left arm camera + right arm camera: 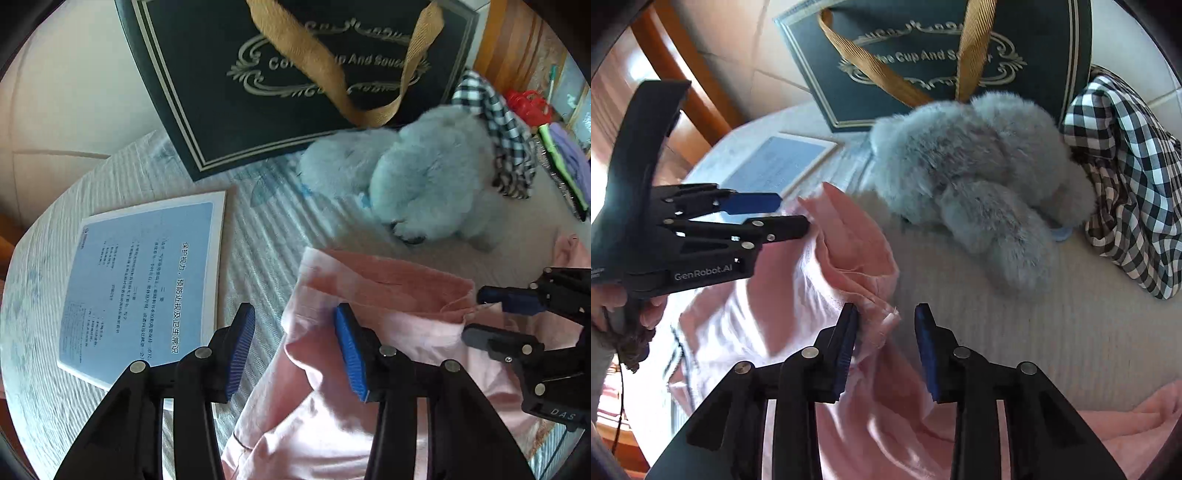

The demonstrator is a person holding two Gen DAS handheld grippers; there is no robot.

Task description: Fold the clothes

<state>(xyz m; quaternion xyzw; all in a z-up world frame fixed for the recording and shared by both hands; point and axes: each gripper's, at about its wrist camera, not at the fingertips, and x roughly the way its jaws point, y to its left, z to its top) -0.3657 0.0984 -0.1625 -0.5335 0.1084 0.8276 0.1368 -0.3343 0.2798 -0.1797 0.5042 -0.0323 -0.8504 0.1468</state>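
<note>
Left gripper (295, 347): jaws spread wide over the pink garment's (369, 295) edge, gripping nothing.
Right gripper (886, 350): jaws apart, corner of cloth between, apparently unpinched.
Pink garment: crumpled on the ribbed bedspread (1034, 332), near the grey plush toy (979, 177).

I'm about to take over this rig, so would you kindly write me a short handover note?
Left gripper: open, over the pink garment's left edge, holding nothing.
Right gripper: open, at a bunched edge of the garment, not clamped.
Pink garment: rumpled on the bed, partly folded over itself.
Plush toy, checked cloth, booklet and bag lie behind.
Done: no neat fold yet.
Left: grip the edges, flatten, fold.
</note>
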